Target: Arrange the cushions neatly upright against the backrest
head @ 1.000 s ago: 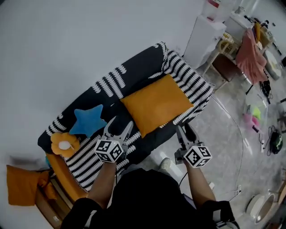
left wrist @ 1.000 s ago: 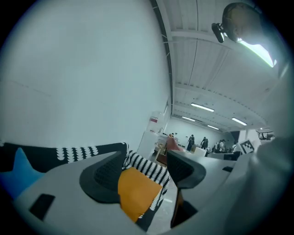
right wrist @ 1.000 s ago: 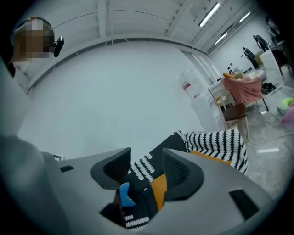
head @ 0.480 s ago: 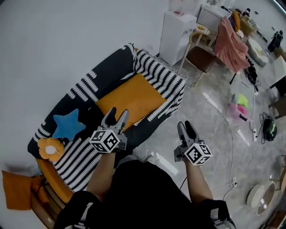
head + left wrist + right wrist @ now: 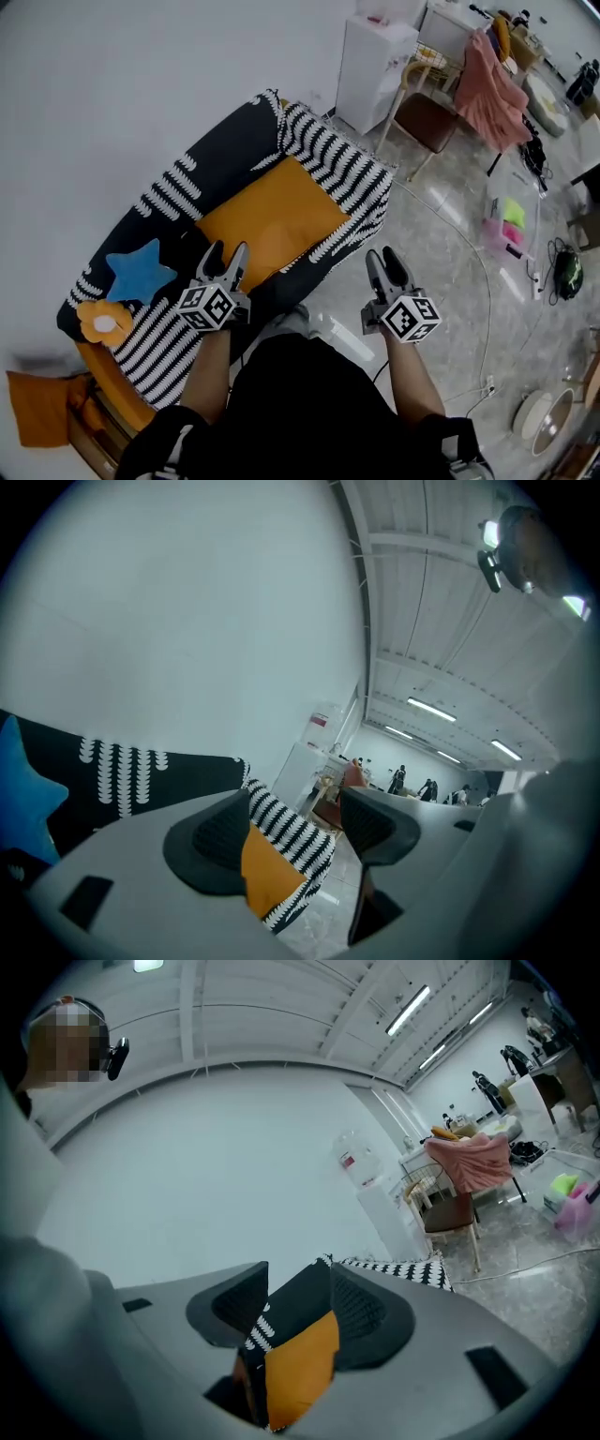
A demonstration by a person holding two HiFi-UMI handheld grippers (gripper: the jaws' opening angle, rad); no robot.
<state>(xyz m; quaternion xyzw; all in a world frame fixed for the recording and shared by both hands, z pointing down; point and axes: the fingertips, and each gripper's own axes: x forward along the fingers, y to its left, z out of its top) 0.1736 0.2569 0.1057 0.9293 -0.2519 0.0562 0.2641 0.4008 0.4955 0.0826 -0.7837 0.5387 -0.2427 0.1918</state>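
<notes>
Right gripper (image 5: 386, 261) shifted off sofa (image 5: 330, 161); orange cushion (image 5: 272, 220) flat, lengthwise along it.

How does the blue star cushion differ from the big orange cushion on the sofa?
The blue star cushion is star-shaped and small; the orange cushion is square and much larger. In the head view the star sits to the left and the orange one to its right. Both rest on the sofa.

Head view looks steeply down on the sofa (image 5: 339, 165); 2 claw views face it low.
</notes>
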